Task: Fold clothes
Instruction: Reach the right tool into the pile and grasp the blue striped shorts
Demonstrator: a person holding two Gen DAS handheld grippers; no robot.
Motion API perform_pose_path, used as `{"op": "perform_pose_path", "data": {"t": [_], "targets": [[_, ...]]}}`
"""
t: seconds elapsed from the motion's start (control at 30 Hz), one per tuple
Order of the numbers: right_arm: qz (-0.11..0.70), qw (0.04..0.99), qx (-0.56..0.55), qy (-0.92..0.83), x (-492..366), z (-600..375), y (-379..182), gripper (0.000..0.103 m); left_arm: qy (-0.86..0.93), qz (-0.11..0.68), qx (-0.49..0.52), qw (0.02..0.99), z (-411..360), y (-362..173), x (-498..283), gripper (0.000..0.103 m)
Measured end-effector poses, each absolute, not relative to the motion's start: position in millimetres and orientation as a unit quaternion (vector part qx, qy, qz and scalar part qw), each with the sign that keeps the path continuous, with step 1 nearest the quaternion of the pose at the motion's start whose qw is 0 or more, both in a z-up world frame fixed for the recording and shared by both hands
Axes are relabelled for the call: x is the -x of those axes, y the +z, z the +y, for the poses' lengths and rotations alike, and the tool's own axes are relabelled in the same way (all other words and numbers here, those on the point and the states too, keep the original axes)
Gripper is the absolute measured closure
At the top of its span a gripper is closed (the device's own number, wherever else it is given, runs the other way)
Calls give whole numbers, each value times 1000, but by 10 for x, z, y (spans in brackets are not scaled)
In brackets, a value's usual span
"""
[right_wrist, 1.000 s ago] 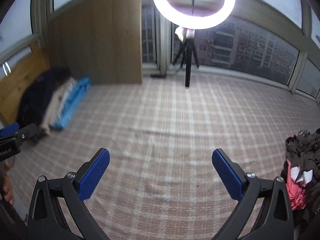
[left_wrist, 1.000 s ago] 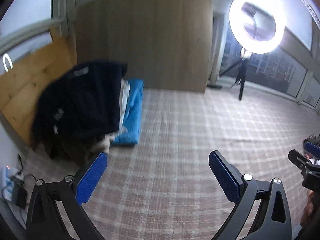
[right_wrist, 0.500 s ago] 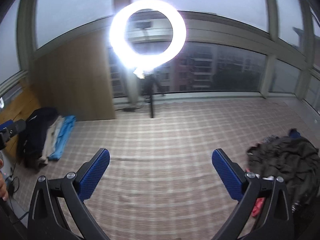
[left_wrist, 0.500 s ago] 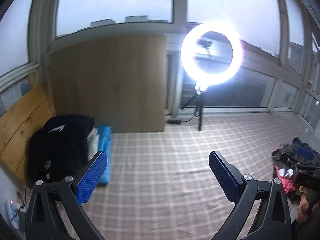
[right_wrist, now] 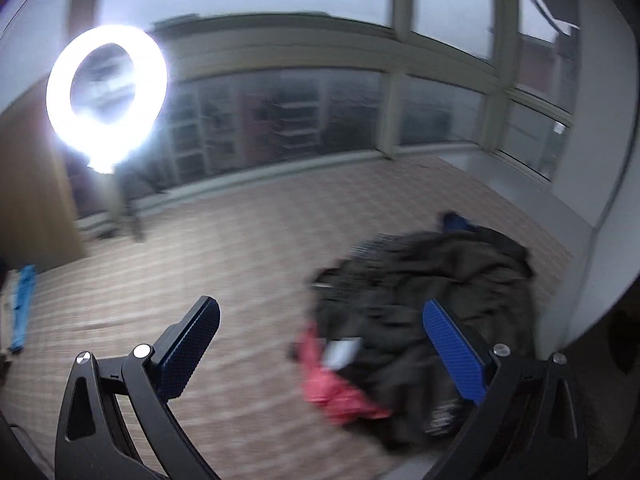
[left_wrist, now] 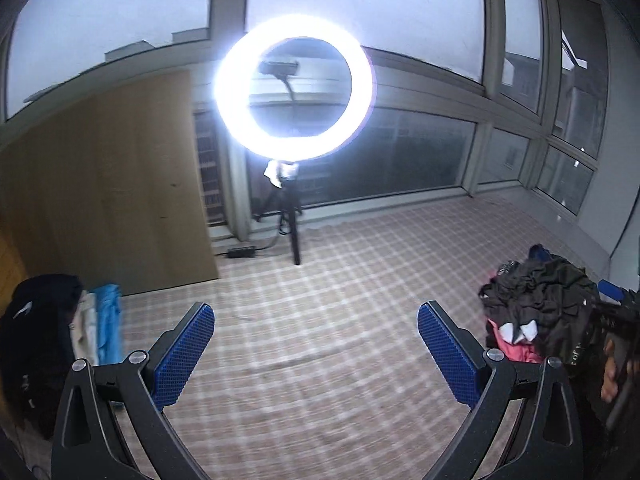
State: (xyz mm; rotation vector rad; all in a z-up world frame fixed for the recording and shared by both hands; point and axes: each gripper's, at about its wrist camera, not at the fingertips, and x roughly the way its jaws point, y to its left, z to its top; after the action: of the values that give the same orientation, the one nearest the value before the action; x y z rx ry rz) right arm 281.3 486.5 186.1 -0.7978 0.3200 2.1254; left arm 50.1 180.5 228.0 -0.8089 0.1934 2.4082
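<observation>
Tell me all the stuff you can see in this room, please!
ring light: one, glowing white, on a black tripod by the windows
wooden panel: one, brown, against the far wall, left
plaid mat: one, beige and pink checks, covering the floor
folded stack: one, dark garment nearest the wall, then a cream one and a blue one, far left
unfolded pile: one, mostly dark clothes with pink and white bits, far right
power brick: one, black, on the floor near the tripod
left tool: one, black with blue pads, open, empty
right tool: one, black with blue pads, open, pointing at the pile
hand: one, holding the right tool, right edge
</observation>
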Motion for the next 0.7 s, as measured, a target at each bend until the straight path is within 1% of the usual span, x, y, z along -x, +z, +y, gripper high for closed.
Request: {"op": "perform_pose_path", "data": {"t": [0.13,0.2,0.27,0.33,0.43,0.5,0.57,0.6,0.7], "targets": [[141,476,332,802,-3159,5525,1732,0,899,77,310,300,1935,2237,-463,1],[156,492,338,787,-3304,5776,1664,1,897,79,316,300,1981,2210,-422,1],[164,508,343,773,-3422,5990,1597,3,893,79,324,302,2019,2177,-365,1],[165,517,349,764,-3492,6134,1532,9,890,80,332,303,2058,2145,-321,1],[159,530,365,748,-3531,6322,1424,9,885,81,342,306,2140,2096,-252,1],[173,525,370,747,-3536,6385,1351,9,881,84,346,310,2206,2064,-224,1],[185,523,376,743,-3550,6438,1285,12,879,92,349,313,2274,2026,-206,1],[189,523,374,743,-3565,6448,1268,18,877,94,350,314,2295,2012,-201,1],[203,515,358,752,-3631,6422,1265,19,874,102,354,316,2347,1958,-175,1]]}}
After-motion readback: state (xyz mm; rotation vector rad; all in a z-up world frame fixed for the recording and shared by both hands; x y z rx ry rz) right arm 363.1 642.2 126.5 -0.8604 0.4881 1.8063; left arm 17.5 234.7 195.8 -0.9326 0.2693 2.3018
